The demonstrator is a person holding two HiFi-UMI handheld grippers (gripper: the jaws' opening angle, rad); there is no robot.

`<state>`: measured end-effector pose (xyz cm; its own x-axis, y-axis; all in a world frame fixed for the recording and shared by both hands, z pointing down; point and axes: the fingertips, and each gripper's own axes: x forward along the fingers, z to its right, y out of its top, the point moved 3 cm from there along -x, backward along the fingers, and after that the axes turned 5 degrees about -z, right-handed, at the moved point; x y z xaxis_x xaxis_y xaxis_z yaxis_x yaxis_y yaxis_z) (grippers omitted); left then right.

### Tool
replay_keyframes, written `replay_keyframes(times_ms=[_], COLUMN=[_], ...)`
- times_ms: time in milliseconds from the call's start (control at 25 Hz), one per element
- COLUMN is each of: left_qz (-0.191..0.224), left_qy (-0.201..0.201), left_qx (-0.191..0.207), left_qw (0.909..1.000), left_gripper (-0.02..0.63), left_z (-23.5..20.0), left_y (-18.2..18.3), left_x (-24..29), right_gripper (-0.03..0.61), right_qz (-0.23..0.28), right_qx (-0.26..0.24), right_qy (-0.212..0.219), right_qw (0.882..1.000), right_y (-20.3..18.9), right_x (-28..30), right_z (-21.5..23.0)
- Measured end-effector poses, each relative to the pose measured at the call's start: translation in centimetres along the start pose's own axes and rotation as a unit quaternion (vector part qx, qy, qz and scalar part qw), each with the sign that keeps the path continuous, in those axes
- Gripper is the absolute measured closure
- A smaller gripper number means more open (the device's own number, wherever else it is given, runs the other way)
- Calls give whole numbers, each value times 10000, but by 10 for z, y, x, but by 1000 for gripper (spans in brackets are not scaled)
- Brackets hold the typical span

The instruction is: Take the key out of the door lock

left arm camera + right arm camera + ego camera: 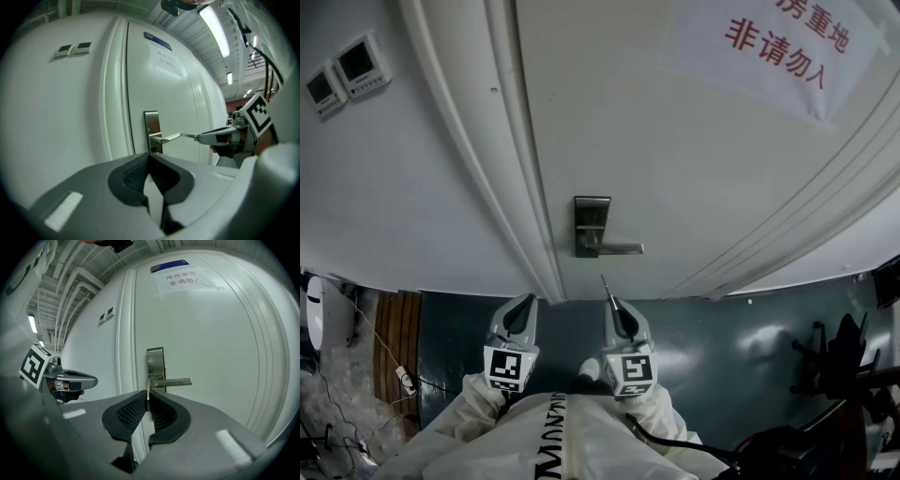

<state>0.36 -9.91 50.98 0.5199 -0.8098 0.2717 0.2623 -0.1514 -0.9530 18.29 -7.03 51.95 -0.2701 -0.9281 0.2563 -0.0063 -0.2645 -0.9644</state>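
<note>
A steel lock plate (592, 223) with a lever handle (619, 248) sits on the white door. My right gripper (614, 305) is below it, clear of the door, and shut on a thin metal key (606, 284) whose blade sticks out past the tips. From the left gripper view the key (188, 136) points at the end of the handle (166, 138) with a small gap. In the right gripper view the key (148, 392) shows as a sliver between the pads, in line with the lock plate (155, 362). My left gripper (525, 302) hangs to the left, shut and holding nothing.
The door frame (525, 187) runs along the door's left edge. Two wall control panels (347, 73) are at the upper left. A paper sign (769, 47) with red print is taped on the door. Cables and white gear (328, 375) lie on the floor at the left, dark equipment (844, 366) at the right.
</note>
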Motion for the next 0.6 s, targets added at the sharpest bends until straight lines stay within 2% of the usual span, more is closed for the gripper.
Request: replay_keyframes(times_ms=[600], left_qz=[451], left_qy=[-257], left_qx=[-209], left_qw=[9984], left_gripper=[614], left_z=[-20], left_y=[-39], left_x=[-134], right_gripper=[555], right_qz=[226], right_qx=[-234], right_qy=[-575], right_qw=[9978], right_y=[-3], right_x=[-91], right_z=[-116])
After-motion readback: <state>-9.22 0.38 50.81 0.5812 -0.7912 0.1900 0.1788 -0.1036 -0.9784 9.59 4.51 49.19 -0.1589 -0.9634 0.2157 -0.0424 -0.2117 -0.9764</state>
